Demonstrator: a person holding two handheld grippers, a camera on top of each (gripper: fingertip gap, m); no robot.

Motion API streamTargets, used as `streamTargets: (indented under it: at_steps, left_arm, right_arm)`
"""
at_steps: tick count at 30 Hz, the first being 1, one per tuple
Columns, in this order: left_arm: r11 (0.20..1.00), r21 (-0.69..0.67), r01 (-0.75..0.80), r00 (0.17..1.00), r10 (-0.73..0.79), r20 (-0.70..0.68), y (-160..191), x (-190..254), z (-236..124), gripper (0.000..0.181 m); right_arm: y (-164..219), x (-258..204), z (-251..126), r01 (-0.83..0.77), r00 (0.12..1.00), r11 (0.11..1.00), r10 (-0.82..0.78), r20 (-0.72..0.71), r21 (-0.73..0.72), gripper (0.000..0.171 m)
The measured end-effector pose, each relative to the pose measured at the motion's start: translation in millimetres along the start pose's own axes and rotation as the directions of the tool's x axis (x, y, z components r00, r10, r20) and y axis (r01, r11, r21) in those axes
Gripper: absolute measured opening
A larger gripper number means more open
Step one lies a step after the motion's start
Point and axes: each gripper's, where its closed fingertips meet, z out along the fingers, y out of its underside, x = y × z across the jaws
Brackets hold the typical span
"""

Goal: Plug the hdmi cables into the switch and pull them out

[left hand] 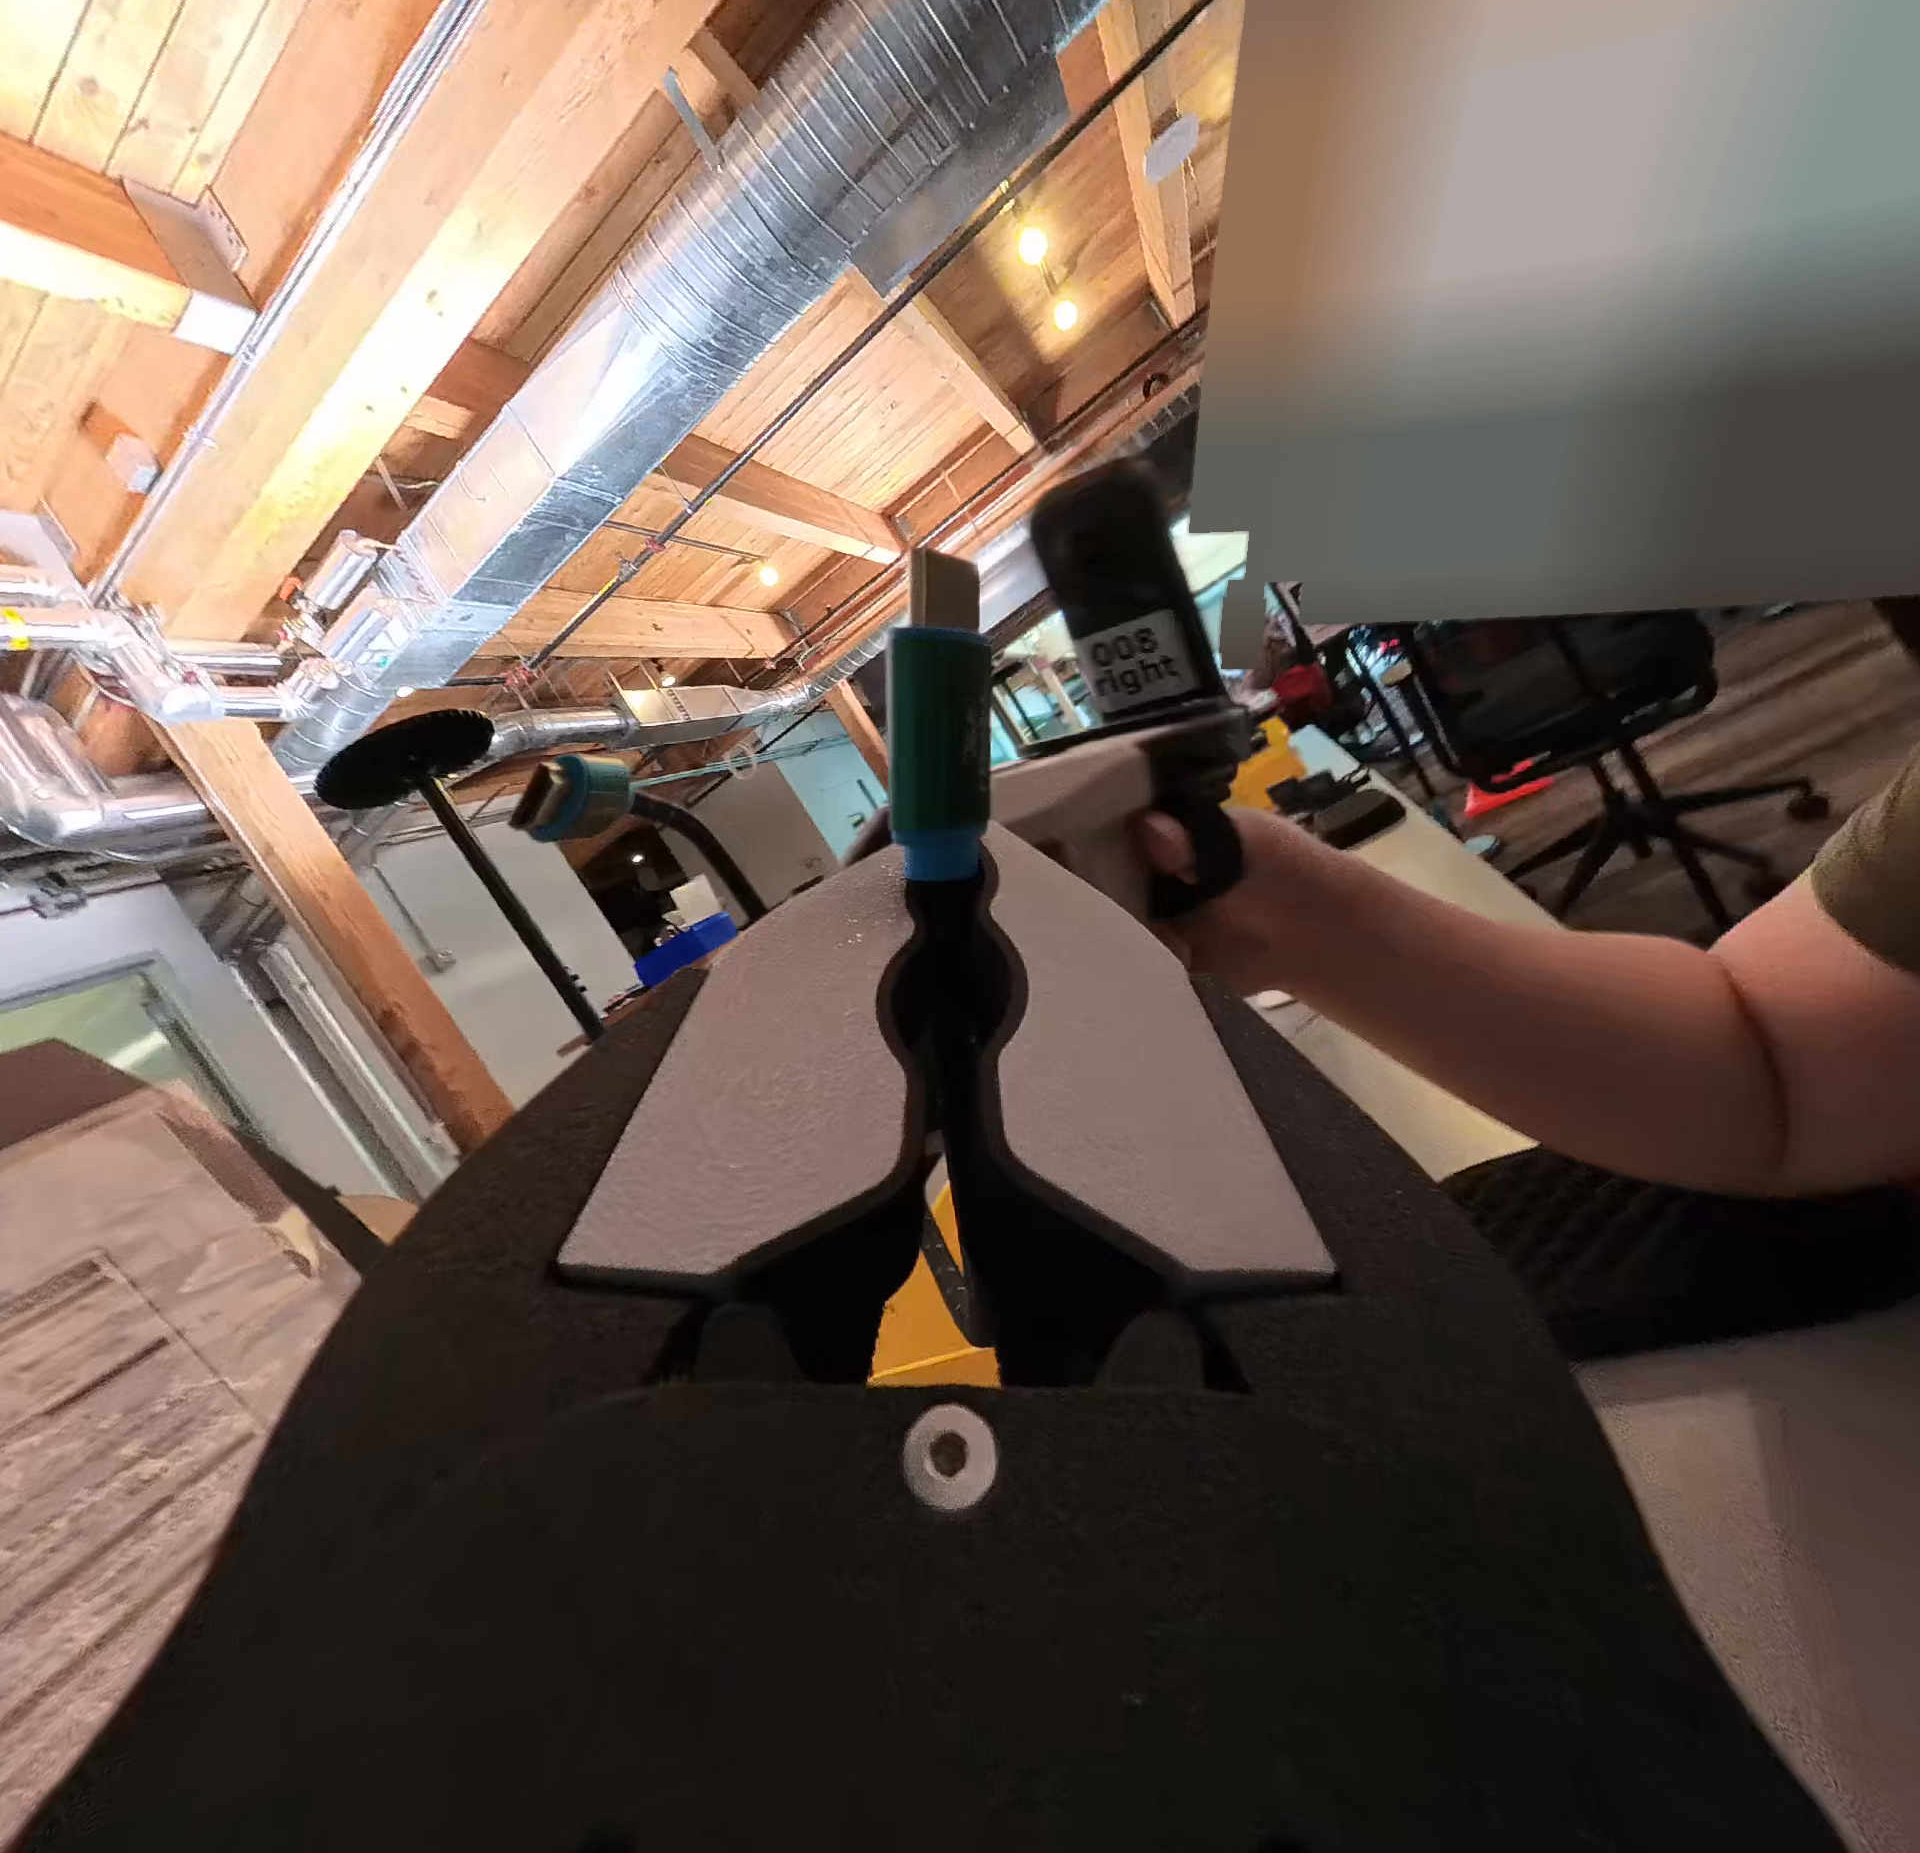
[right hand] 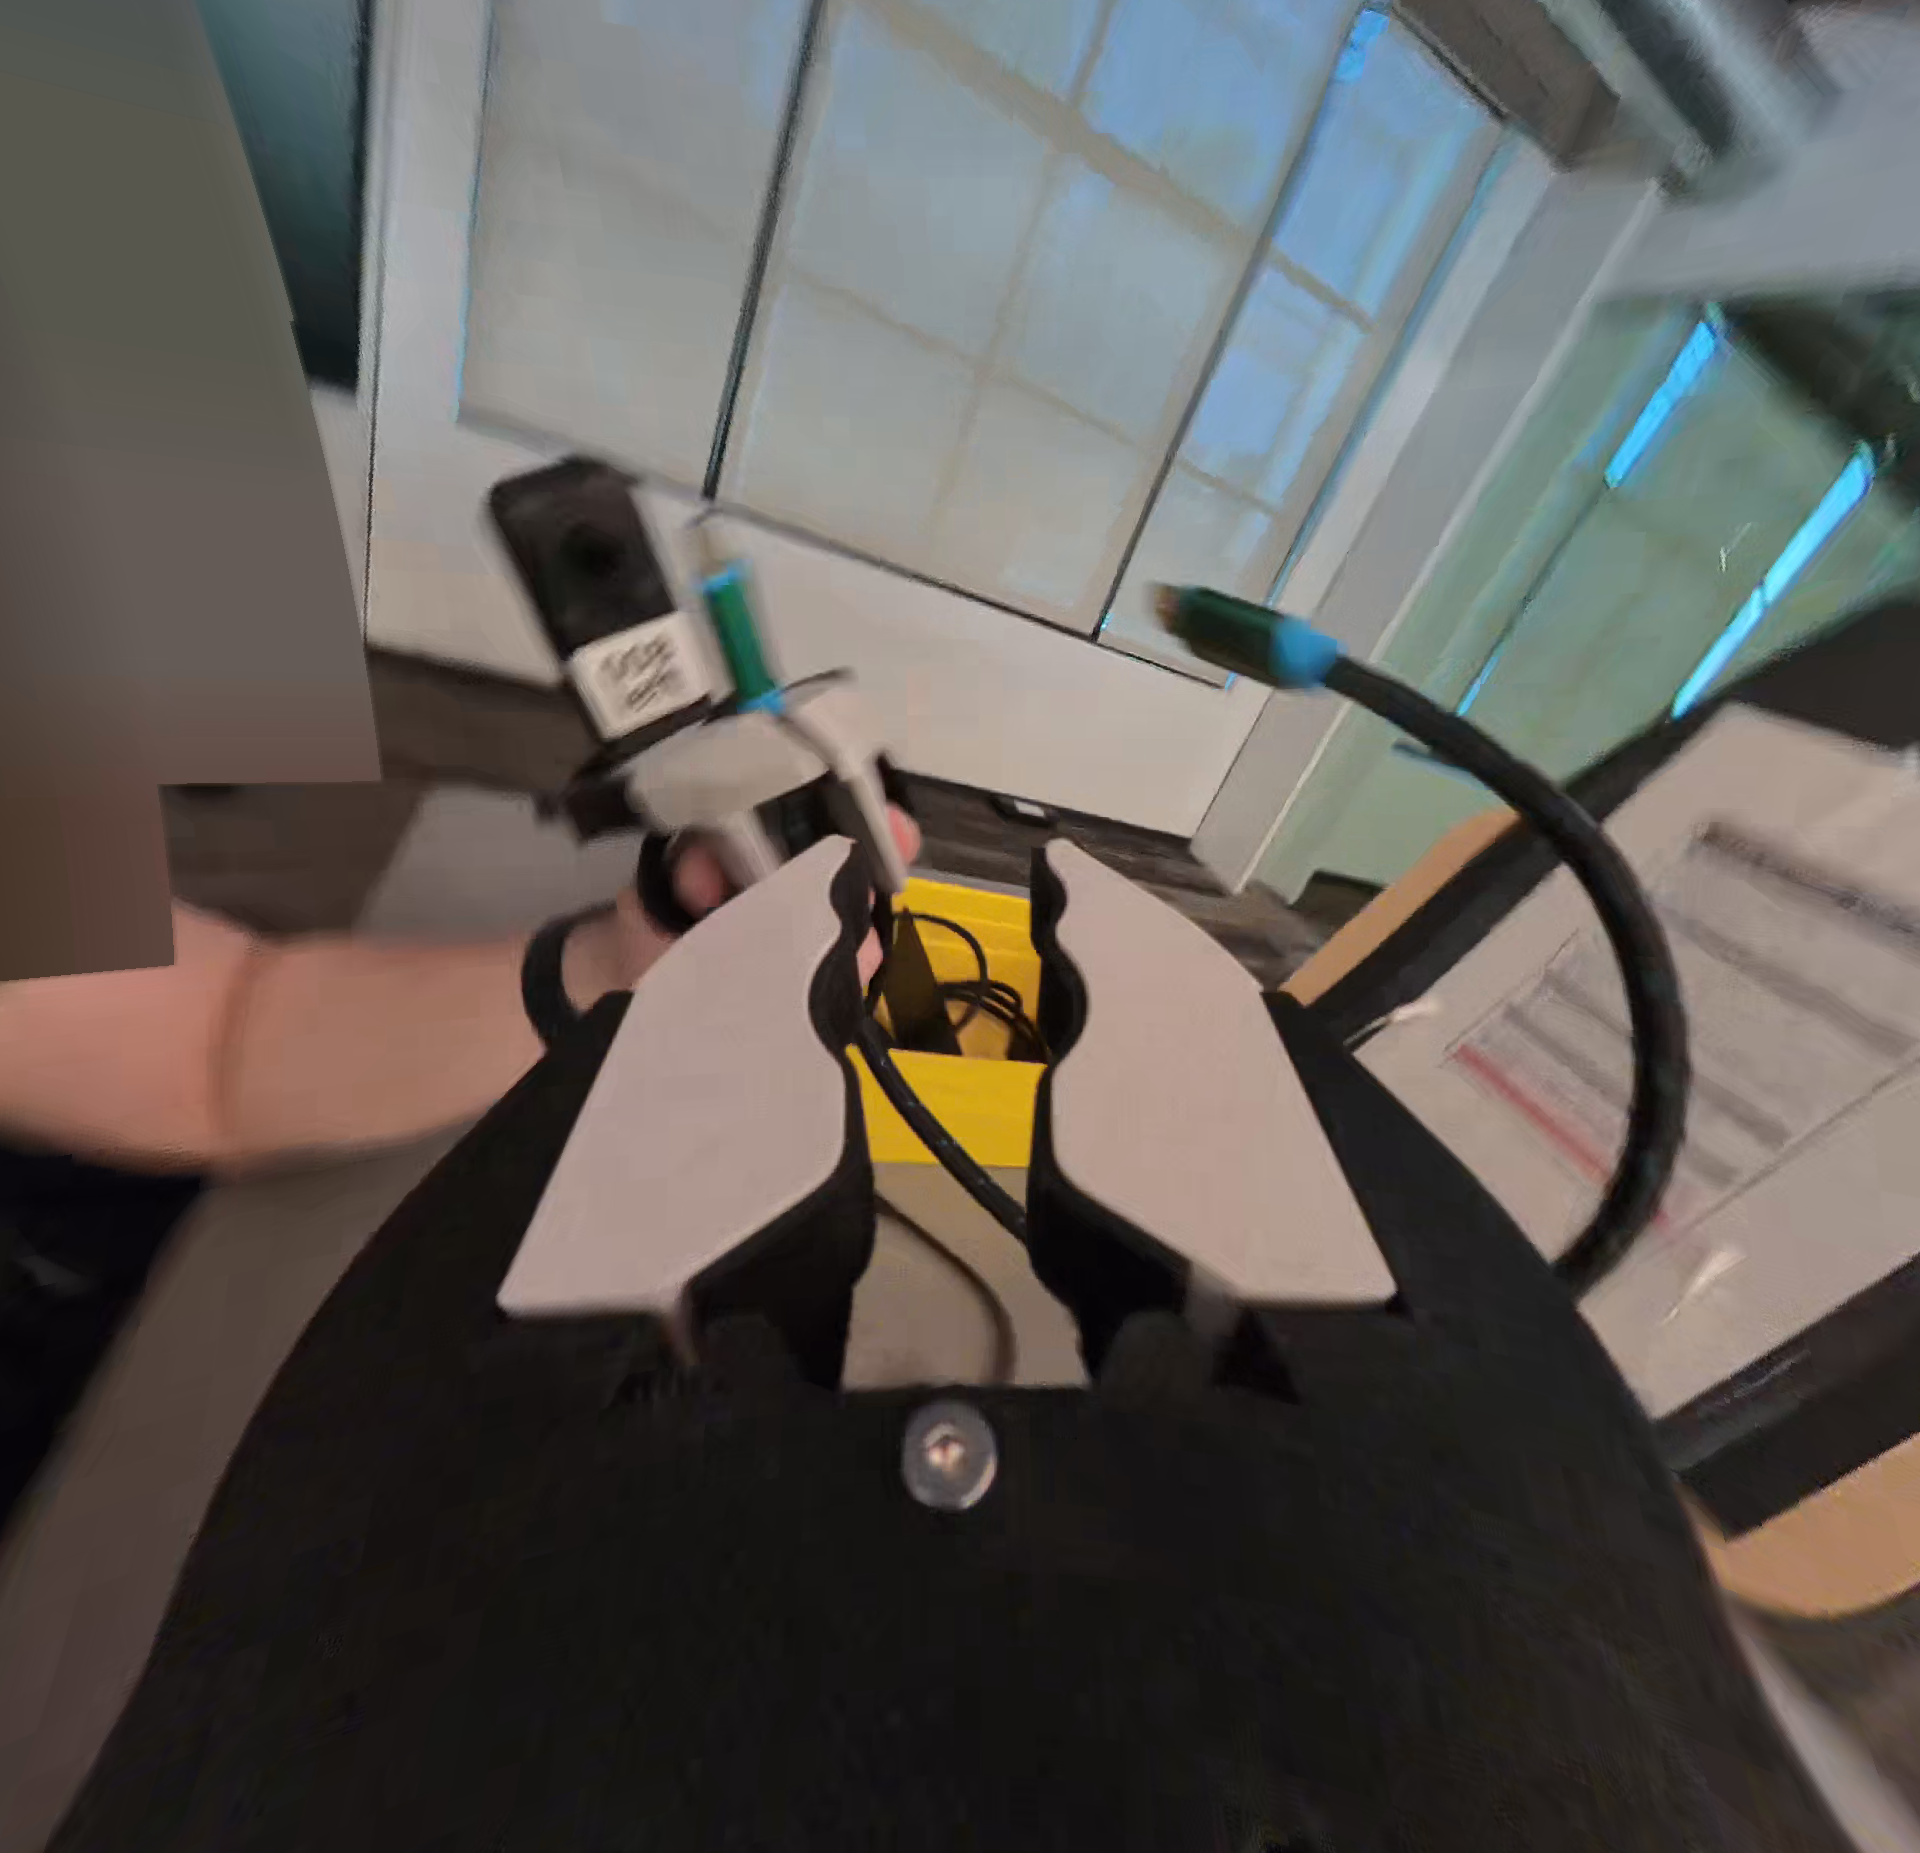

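- Left gripper (left hand: 948, 868) was clamped on a cable just below its plug (left hand: 938, 733) — long axis toward 12 o'clock.
- Right gripper (right hand: 945, 858) stood apart, empty; a second plug (right hand: 1242, 634) hung at its 1 o'clock.
- Yellow bin (right hand: 956, 1102) held coiled cable; the switch was not visible.

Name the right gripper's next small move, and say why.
Probably close the right gripper on the black cable that seems to cross between its open jaws: its free plug is unheld, while the left gripper is shut just below the green plug.
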Motion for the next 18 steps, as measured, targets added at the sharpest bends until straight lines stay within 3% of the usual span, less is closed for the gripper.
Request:
streamTargets:
  at_steps: [2, 5, 9, 11, 13, 16, 18]
  left_arm:
    - [0.997, -0.022, -0.067, 0.998, 0.067, -0.012, 0.7, 7.7, 2.8, 0.000]
    - [0.992, -0.034, -0.124, 0.991, 0.123, -0.049, -0.7, 21.0, 7.2, 0.000]
    - [0.984, -0.037, -0.175, 0.981, 0.171, -0.088, -2.0, 32.8, 10.3, 0.000]
    - [0.981, -0.038, -0.190, 0.977, 0.185, -0.102, -1.9, 36.9, 11.6, 0.000]
    - [0.983, -0.034, -0.183, 0.977, 0.178, -0.118, -2.8, 41.0, 12.8, 0.000]
    - [0.981, -0.040, -0.190, 0.975, 0.184, -0.125, -2.5, 43.6, 14.1, 0.000]
    - [0.980, -0.040, -0.196, 0.974, 0.190, -0.123, -2.1, 43.8, 14.1, 0.000]
  right_arm:
    - [-1.9, 17.7, -1.0, -0.207, 0.977, 0.976, 0.210, -0.033, 0.072, 0.033]
    - [-8.1, 28.2, -3.3, -0.442, 0.896, 0.875, 0.439, 0.058, 0.196, 0.037]
    - [-16.0, 1.7, 0.0, -0.536, 0.827, 0.826, 0.471, 0.307, 0.175, 0.037]
    - [-28.7, -27.4, -5.3, -0.535, 0.774, 0.827, 0.398, 0.492, 0.173, 0.037]
    - [-34.3, -54.3, -9.6, -0.437, 0.780, 0.878, 0.262, 0.569, 0.195, 0.039]
    - [-23.3, -65.4, 1.1, -0.060, 0.932, 0.961, -0.043, 0.361, 0.270, 0.038]
    - [-18.7, -73.2, 4.3, 0.165, 0.938, 0.949, -0.235, 0.255, 0.268, 0.034]
